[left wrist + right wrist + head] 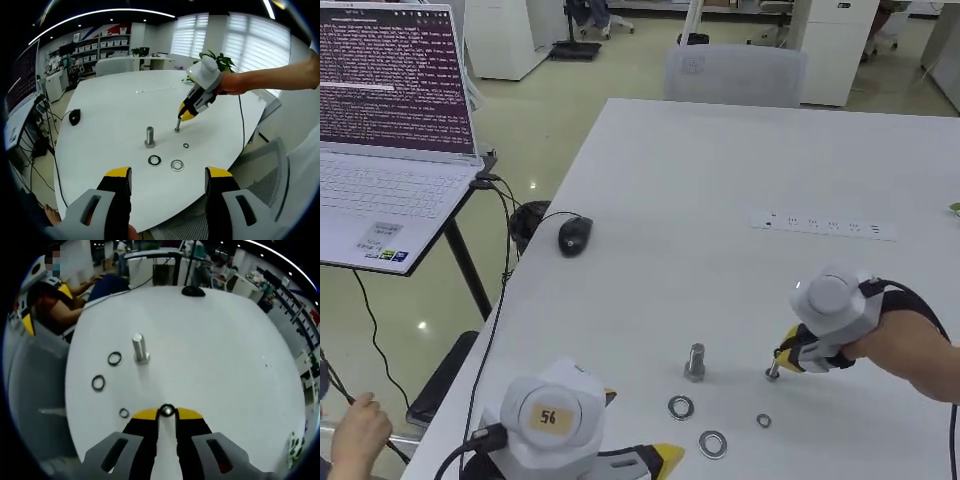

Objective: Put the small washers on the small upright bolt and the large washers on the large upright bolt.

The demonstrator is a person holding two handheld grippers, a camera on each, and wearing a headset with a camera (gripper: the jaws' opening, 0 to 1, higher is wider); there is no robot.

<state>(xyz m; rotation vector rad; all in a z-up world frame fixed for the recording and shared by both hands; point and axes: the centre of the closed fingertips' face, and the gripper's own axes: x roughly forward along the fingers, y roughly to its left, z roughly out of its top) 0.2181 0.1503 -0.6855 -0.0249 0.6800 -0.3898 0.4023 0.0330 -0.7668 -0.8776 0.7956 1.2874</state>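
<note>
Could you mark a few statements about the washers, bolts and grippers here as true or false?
1. Two large washers lie flat on the table near the large bolt. True.
2. The left gripper is shut on a large washer. False: its jaws stand open and hold nothing.
3. The right gripper, shut on a small washer, is at the small bolt. True.
4. A washer already sits on the large bolt. False: none shows on it.
5. A loose small washer lies on the table. True.
</note>
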